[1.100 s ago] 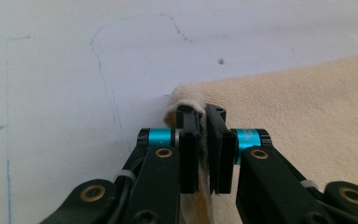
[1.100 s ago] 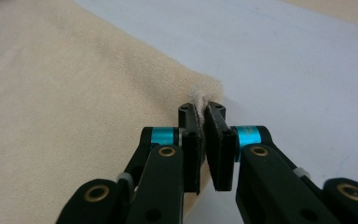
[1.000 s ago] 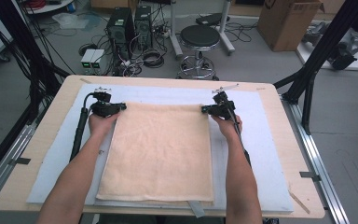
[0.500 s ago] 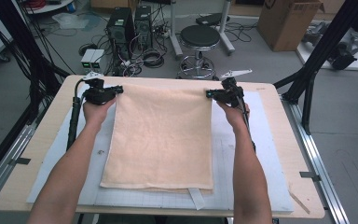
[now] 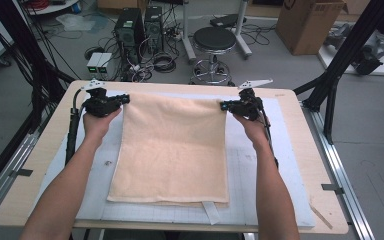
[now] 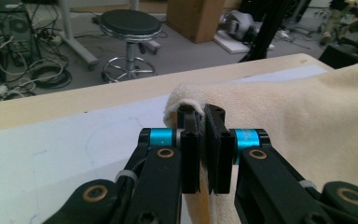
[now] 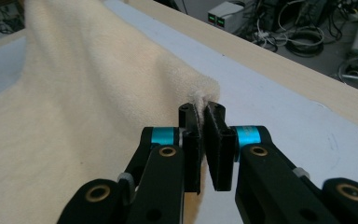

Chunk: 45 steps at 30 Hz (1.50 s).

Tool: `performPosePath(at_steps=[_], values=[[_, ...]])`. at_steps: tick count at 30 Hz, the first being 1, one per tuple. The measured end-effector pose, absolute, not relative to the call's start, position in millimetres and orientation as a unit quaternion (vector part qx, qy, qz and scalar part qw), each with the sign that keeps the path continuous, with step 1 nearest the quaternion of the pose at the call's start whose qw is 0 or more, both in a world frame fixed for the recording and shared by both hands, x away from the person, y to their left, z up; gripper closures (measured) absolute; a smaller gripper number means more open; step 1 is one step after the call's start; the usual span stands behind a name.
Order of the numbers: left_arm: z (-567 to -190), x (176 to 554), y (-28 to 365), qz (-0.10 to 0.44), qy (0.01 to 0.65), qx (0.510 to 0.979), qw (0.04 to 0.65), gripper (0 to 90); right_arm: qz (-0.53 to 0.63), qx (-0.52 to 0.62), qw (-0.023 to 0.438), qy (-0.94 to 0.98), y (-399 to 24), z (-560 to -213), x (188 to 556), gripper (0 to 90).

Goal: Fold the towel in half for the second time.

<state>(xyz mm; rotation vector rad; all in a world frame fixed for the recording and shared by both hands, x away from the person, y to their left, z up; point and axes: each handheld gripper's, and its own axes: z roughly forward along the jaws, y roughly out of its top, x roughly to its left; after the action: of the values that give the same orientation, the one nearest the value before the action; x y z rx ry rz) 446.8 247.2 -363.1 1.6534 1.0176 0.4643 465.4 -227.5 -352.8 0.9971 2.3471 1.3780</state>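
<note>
towel: cream-beige terry-cloth towel (image 5: 172, 150), rectangular, lies on pale blue-white gridded mat (image 5: 260, 185) atop light plywood table (image 5: 325, 200); far edge lifted off mat, near edge resting flat twd the person.
L tongs: left gripper (image 5: 125, 98), black w/ blue collars, clenched on towel's far-left corner; corner bulges above the jaws in the left gripper view (image 6: 202, 122).
R tongs: right gripper (image 5: 222, 105) clamped on far-right corner; tuft of pile pokes out btwn the jaws in the right gripper view (image 7: 203, 114).
key relation: towel hangs from both tongs back twd the person; far edge strung taut L–R btwn them, long axis runs away from the person. Both hands equally near, one per corner.
next move (judgement): looks like a fold, far edge carried over to near edge; needs both hands level and in step, else skewed edge.
texture: soft, nappy, limp; sags btwn grips, a double layer shows at near edge.
risk: thin corner bite, could slip.
</note>
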Motion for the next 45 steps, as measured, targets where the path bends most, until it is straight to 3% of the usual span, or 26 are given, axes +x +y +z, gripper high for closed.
performPosePath(at_steps=[18,30,45], values=[[-366.3,407.3,263.6,0.189,0.39,0.696,0.572,85.1,0.509,0.292,0.103,0.803,-238.6,-343.9,427.1,85.9],[-367.7,368.6,271.2,0.201,0.361,0.698,0.585,86.0,0.526,0.258,0.115,0.802,-239.3,-343.4,390.8,85.8],[-399.2,300.3,275.4,0.177,0.329,0.742,0.557,86.2,0.507,0.226,0.108,0.825,-237.4,-376.5,324.3,85.5]])
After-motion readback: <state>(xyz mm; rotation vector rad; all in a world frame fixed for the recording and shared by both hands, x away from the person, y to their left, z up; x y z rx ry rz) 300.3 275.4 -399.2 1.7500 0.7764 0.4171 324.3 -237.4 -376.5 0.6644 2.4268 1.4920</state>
